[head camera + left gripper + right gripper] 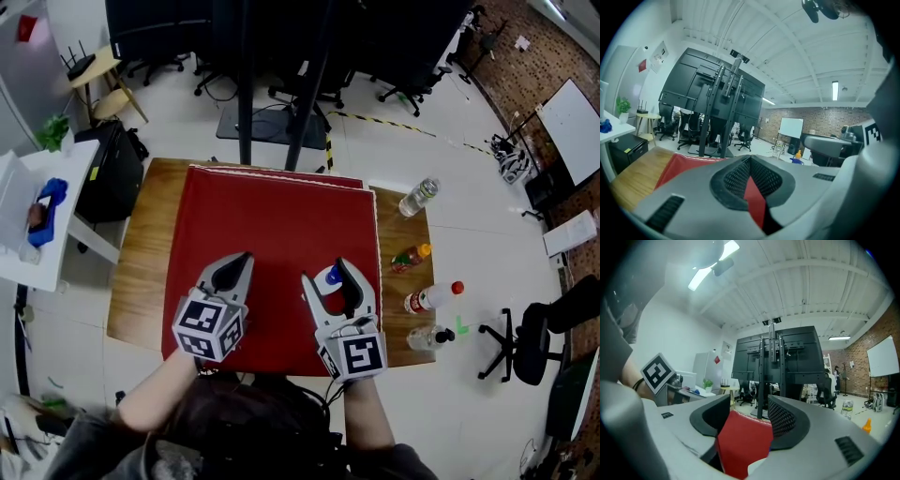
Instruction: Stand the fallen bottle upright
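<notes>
2 grippers: both held over red mat [272, 220], near front edge of table [139, 272].
L gripper [246, 257]: jaws together, nothing btwn them; off to one side, no part in the job right now.
R gripper [324, 269]: jaws apart, straddling bottle [334, 276] from above; pads not pressing on it, so no grip.
Bottle pos: on mat, right under R jaws; white body, blue cap. Cap faces up at head cam, so reads as upright. R gripper view shows only a sliver of white low btwn jaws.
Done: main step looks complete, i.e. bottle stands on its own.
Left: get R gripper clear w/o clipping cap; confirm it doesn't tip.
Further out: 4 side bottles [419, 197] on bare wood strip at right, well apart from mat; appear to stand.
Beyond: dark screen stand [246, 84], office chairs [403, 94].
</notes>
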A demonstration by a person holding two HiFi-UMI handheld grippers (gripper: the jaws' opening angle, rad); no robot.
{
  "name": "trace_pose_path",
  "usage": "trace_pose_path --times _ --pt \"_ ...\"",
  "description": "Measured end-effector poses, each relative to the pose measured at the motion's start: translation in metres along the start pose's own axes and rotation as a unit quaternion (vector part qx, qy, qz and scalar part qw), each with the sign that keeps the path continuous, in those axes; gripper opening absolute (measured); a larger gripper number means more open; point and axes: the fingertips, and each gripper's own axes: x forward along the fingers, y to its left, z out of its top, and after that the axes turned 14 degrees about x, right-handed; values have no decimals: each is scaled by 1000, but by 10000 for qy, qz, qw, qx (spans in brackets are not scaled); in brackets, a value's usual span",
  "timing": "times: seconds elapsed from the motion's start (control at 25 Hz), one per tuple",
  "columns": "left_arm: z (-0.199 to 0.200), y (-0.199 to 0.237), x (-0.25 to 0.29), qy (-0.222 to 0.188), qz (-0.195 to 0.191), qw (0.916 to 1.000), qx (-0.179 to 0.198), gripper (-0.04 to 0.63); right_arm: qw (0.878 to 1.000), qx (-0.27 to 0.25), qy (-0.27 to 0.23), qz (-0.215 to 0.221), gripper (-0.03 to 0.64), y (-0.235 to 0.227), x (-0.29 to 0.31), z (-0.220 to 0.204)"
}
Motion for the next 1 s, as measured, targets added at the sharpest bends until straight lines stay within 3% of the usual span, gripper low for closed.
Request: trace_pose_path --times 0.12,0.28,0.56,0.8,1.0 --pt "3 6 -6 -81 80 9999 58 26 9998 -165 20 148 194 14 13 -2" --pt "8 9 -14 -161 75 9998 133 26 9992 -184 18 349 8 31 26 -9" --pt "-1 14 -22 -97 97 9999 98 26 9966 -238 509 600 8 63 40 -34" --pt "4 15 -29 -416 215 9984 301 26 9985 107 339 417 5 59 48 -42" --pt "2 17 -30 -374 221 9987 276 26 9983 312 406 290 3 58 52 -49"
